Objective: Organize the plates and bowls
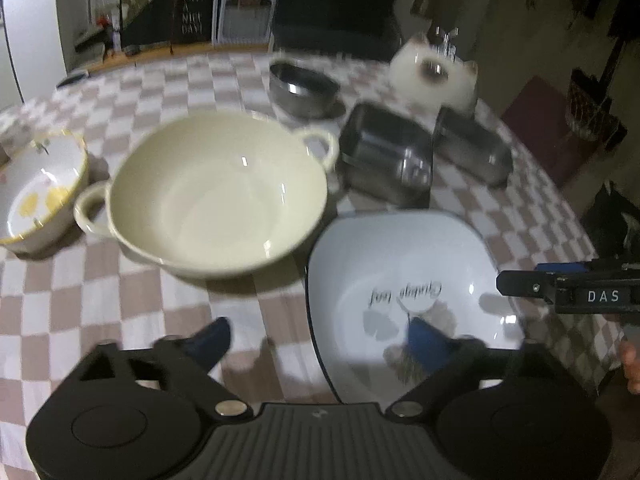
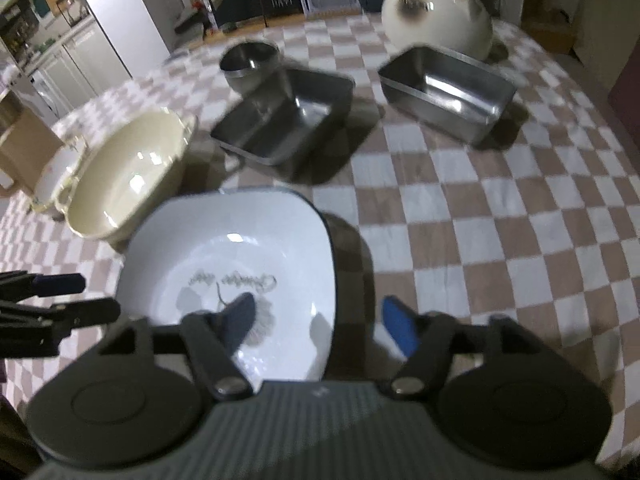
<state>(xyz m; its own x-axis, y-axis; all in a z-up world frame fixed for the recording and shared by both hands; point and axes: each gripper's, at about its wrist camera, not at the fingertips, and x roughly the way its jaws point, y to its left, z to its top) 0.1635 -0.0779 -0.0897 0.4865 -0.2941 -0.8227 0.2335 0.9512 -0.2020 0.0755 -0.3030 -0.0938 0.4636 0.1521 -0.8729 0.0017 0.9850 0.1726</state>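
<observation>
A white square bowl (image 1: 400, 264) (image 2: 240, 240) with a dark rim and script lettering inside sits on the checkered cloth at the near side. My left gripper (image 1: 320, 342) is open astride its left rim, one pad over the cloth and the other inside the bowl. Astride the right rim is my right gripper (image 2: 320, 326), also open, with one pad inside and one outside. No pad presses on the rim. A cream two-handled bowl (image 1: 216, 196) (image 2: 128, 176) stands just left of it. Further left is a small yellow-rimmed bowl (image 1: 40, 188) (image 2: 56, 172).
Behind the white bowl lie two steel rectangular trays (image 2: 284, 120) (image 2: 448, 88), a round steel bowl (image 2: 250, 64) and a white cat-shaped jar (image 2: 436, 16). The table edge curves away on the right, with dark furniture beyond. Bare checkered cloth (image 2: 500, 240) lies right of the white bowl.
</observation>
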